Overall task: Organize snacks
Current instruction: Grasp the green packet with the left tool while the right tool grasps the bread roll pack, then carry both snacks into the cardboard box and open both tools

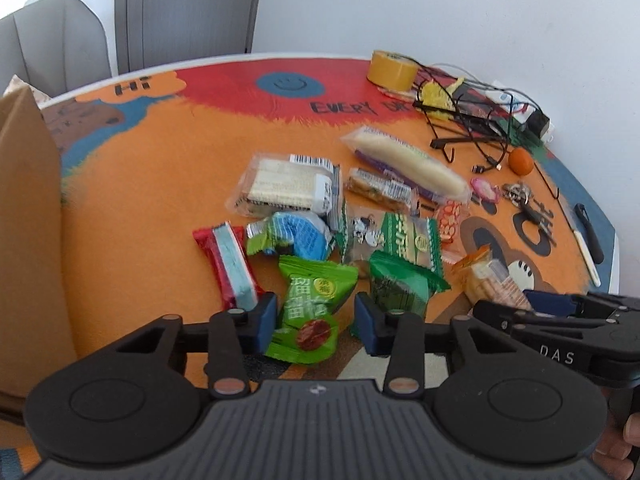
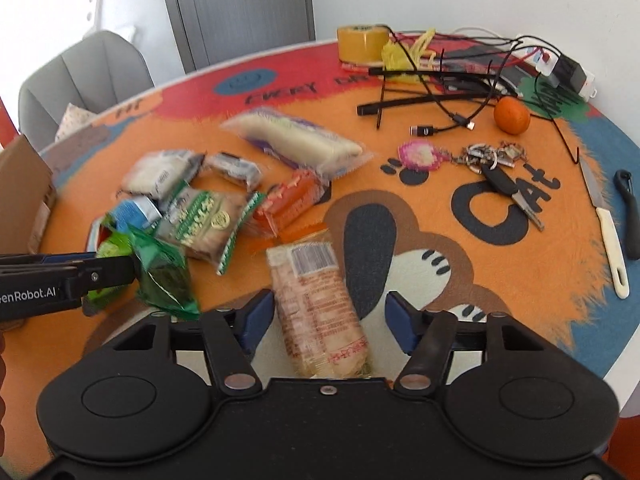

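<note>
Both grippers' jaws apart over scattered snacks [image 1: 360,220] on orange mat [image 1: 152,184].

A round table [image 2: 600,360] wears an orange cartoon-cat cloth [image 2: 500,280]. Behind it at eleven o'clock stands a grey upholstered chair [image 2: 86,68]; at twelve, a grey door [image 2: 240,4] set in white walls [image 1: 440,0]. Bright daylight.

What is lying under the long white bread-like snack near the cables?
Under the long white snack a purple packet shows along its near edge, on the orange mat. Most of that packet is covered, so its print and full shape cannot be seen.
</note>
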A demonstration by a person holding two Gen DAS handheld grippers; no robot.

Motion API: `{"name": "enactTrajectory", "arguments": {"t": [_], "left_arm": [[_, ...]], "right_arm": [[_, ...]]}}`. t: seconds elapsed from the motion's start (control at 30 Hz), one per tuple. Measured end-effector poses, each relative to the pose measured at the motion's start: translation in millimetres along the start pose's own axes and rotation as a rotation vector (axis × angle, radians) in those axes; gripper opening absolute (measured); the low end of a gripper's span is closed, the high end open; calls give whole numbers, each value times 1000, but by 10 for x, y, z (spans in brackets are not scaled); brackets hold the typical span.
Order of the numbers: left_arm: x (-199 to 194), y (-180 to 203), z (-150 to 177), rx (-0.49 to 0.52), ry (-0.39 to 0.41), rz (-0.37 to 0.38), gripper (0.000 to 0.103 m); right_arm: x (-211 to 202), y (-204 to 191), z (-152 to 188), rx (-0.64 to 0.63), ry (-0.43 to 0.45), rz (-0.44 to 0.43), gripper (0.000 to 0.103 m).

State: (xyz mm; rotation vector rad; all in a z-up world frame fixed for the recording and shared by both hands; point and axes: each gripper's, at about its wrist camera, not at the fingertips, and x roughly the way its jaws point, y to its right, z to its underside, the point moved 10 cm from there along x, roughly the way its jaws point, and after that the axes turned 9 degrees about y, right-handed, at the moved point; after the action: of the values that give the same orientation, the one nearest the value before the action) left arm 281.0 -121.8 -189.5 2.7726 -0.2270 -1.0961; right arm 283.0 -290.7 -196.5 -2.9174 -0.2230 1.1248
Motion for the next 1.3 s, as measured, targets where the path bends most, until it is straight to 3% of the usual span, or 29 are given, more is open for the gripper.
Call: {"name": "enactTrajectory", "arguments": {"t": [0.13, 0.67, 1.3], "left_arm": [[19, 18, 10, 19, 10, 13, 30], [-215, 72, -30, -14, 26, 75, 27], [-701, -225, -466, -12, 48, 54, 27]], "right_arm": [[-9, 17, -2, -1, 24, 60, 37], [-227, -32, -9, 131, 30, -3, 37], [-467, -447, -466, 73, -35, -111, 37]]}}
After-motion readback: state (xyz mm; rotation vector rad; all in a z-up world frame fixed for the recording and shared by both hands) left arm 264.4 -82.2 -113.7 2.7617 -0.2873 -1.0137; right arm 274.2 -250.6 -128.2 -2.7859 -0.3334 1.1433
